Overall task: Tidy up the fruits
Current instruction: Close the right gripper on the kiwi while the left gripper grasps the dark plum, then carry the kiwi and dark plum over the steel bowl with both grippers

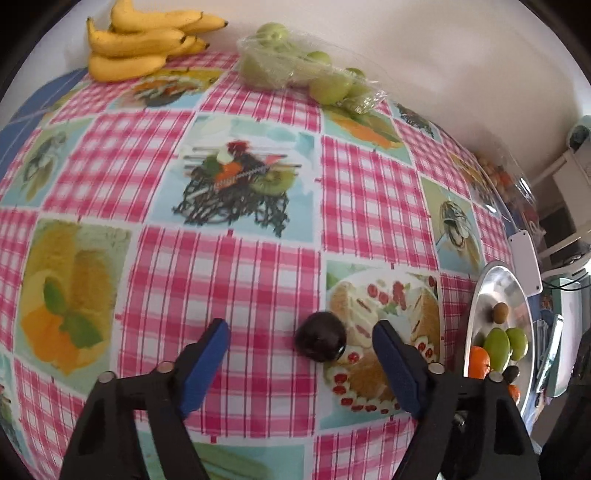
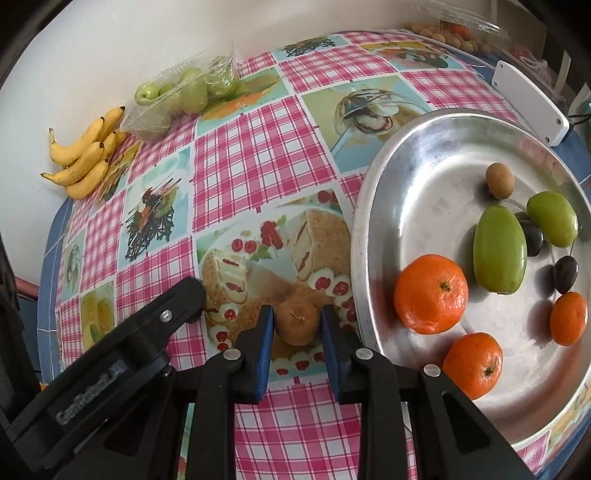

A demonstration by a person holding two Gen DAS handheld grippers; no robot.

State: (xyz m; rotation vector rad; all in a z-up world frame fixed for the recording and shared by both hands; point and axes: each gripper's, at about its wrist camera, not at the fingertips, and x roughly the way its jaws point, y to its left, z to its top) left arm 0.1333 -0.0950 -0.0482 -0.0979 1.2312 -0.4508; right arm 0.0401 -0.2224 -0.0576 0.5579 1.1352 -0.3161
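In the left wrist view my left gripper [image 1: 301,345] is open, its blue pads on either side of a small dark plum [image 1: 320,341] lying on the checked tablecloth; the plum lies nearer the right pad. In the right wrist view my right gripper [image 2: 297,325] is shut on a small brown round fruit [image 2: 297,321], just left of the metal tray [image 2: 373,206]. The tray holds three oranges [image 2: 430,293], two green fruits [image 2: 499,249], two dark plums [image 2: 565,273] and a small brown fruit [image 2: 499,181]. The left gripper's black body [image 2: 122,354] shows at lower left.
A bunch of bananas [image 1: 144,40] and a clear pack of green fruits [image 1: 295,68] sit along the wall at the table's far edge. A white box [image 2: 530,105] and a clear container of small fruits [image 2: 461,31] lie beyond the tray.
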